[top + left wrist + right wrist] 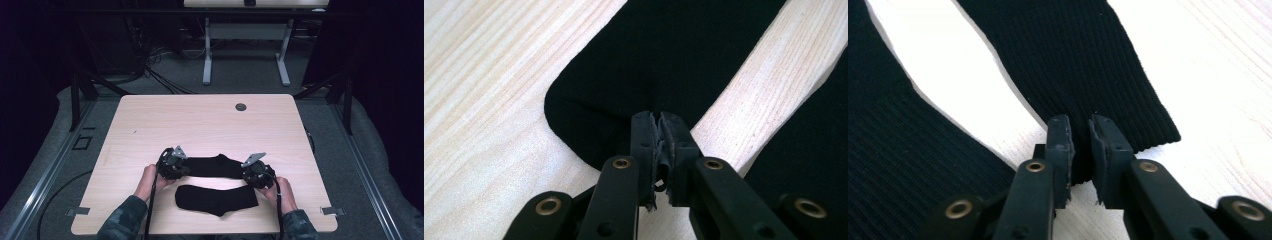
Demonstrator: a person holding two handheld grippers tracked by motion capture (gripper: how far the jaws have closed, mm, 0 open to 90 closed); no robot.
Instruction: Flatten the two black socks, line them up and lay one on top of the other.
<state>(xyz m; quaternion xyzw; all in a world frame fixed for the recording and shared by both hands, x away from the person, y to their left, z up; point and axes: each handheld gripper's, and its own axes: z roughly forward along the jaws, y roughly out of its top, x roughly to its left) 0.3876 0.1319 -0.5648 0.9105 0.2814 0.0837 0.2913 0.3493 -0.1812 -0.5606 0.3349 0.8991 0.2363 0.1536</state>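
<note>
Gripping the far black sock at both ends, my left gripper pinches its rounded toe and my right gripper its ribbed cuff; it lies flat on the bench, just beyond a second black sock.

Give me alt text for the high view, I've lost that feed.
Two black socks lie on a light wooden table; a person's left hand-held gripper and right hand-held gripper pinch the opposite ends of the farther sock. The nearer sock lies flat, untouched, between the forearms.
</note>
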